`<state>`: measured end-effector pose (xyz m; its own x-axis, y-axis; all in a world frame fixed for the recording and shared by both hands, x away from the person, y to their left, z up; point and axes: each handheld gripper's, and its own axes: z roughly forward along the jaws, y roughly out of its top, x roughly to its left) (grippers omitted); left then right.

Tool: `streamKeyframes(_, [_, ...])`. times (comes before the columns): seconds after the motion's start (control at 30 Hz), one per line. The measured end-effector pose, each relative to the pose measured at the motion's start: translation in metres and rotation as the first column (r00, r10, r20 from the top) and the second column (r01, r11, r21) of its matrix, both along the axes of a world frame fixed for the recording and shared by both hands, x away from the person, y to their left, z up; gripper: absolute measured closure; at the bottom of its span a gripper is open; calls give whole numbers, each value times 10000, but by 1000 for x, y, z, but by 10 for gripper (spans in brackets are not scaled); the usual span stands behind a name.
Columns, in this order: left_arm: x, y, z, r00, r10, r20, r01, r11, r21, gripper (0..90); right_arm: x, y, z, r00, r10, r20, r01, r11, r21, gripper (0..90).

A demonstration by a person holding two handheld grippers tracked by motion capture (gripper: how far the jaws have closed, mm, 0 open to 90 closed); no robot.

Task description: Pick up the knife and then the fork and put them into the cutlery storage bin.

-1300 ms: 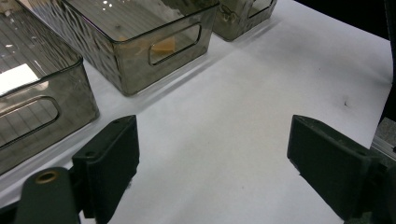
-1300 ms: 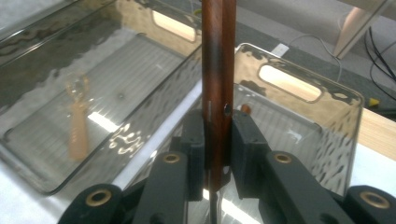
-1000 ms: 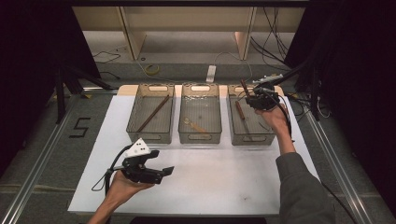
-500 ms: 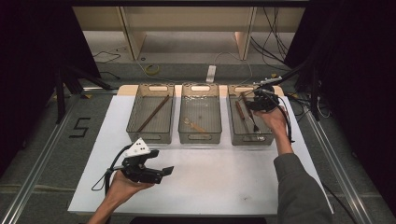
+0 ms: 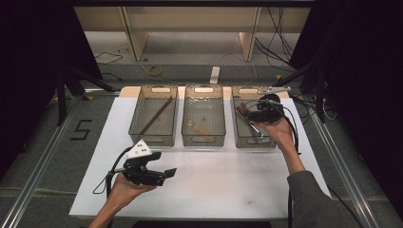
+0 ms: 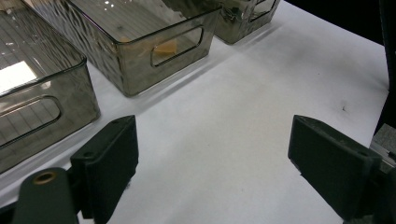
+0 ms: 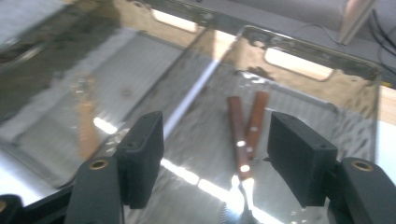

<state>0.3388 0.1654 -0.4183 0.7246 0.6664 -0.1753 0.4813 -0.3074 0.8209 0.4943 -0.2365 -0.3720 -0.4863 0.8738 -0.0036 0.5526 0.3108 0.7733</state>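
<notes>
Right hand-held gripper [image 7: 215,154] open, jaws apart, hovering over the right bin [image 5: 240,135] above two brown-handled utensils [image 7: 246,130] lying side by side on the bin floor. Likely stiff, light, with slick metal ends; best pinched across one wooden handle. Left hand-held gripper [image 5: 166,174] open, idle over the counter [image 5: 228,180], well apart from the bins.

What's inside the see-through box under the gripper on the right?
Inside the right bin lie two utensils with brown handles, side by side, with shiny metal ends. The right gripper hangs open above them. In the high view it covers part of the bin, so anything beneath it cannot be seen.
</notes>
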Motion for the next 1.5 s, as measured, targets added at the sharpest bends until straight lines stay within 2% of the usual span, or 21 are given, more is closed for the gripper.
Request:
streamKeyframes(0.07, [0,0,0,10000,51,-1,-51,10000,-58,156,-10,1,1,9996,229,144,-232,9994,273,351])
streamKeyframes(0.2, [1,1,0,10000,53,1,-53,9999,-91,156,-34,4,2,9970,657,398,-675,9966,473,335])
streamKeyframes(0.47, [1,2,1,9999,126,-11,-126,9997,-187,156,-82,8,-2,9848,1553,782,-1611,9841,743,306])
streamKeyframes(0.6, [0,3,0,9999,147,-28,-147,9996,-222,156,-100,7,-5,9799,1727,999,-1826,9780,1007,300])
streamKeyframes(0.73, [1,5,1,9998,191,-17,-192,9992,-340,156,-114,6,-11,9757,1869,1147,-2008,9717,1246,283])
streamKeyframes(0.83, [1,5,1,9998,177,-52,-178,9991,-379,156,-125,5,-17,9714,2033,1227,-2221,9607,1665,280])
streamKeyframes(0.93, [1,6,1,9998,171,-43,-173,9990,-407,156,-134,5,-23,9694,2118,1242,-2316,9566,1769,269])
streamKeyframes(1.1, [1,6,1,9999,145,-8,-146,9984,-538,156,-149,2,-32,9654,2237,1340,-2500,9403,2311,266])
streamKeyframes(1.23, [0,7,2,10000,78,50,-75,9977,-668,156,-162,-2,-39,9629,2313,1390,-2596,9346,2433,248])
streamKeyframes(1.33, [0,7,2,10000,59,22,-57,9972,-751,156,-170,-5,-45,9645,2256,1372,-2545,9324,2568,241])
streamKeyframes(1.5, [-2,10,2,10000,94,25,-91,9958,-910,156,-178,-8,-53,9665,2212,1299,-2481,9348,2542,222])
